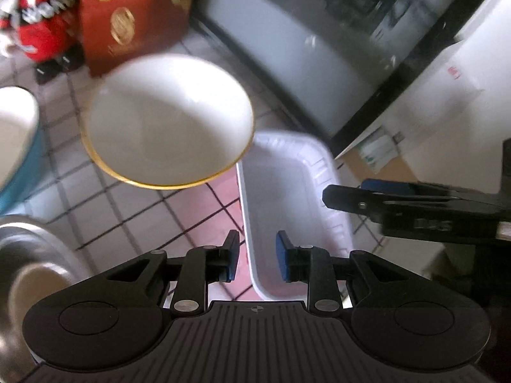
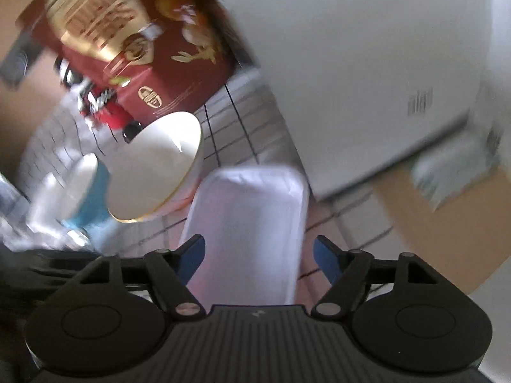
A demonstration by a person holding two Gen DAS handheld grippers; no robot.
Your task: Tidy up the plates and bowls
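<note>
1. Left claw (image 1: 257,255): my left-hand unit, blue pads apart, nothing between them; it hangs over the near end of the tray (image 1: 314,172).
2. Right claw (image 2: 258,260): pads wide apart, nothing held; also above the tray (image 2: 287,178). In the left view I see one of its fingers (image 1: 351,198) over the tray's right wall.
3. Bowl (image 1: 167,121): white, gold rim, tilted, just left of the tray on the tiled desk (image 1: 137,217); same bowl (image 2: 156,166) in the right view.
4. Tray: white, oblong, nothing in it.
5. Blue bowl (image 1: 19,146): white inside, left of item 3.
6. Red box (image 1: 134,16): behind the bowl.
</note>
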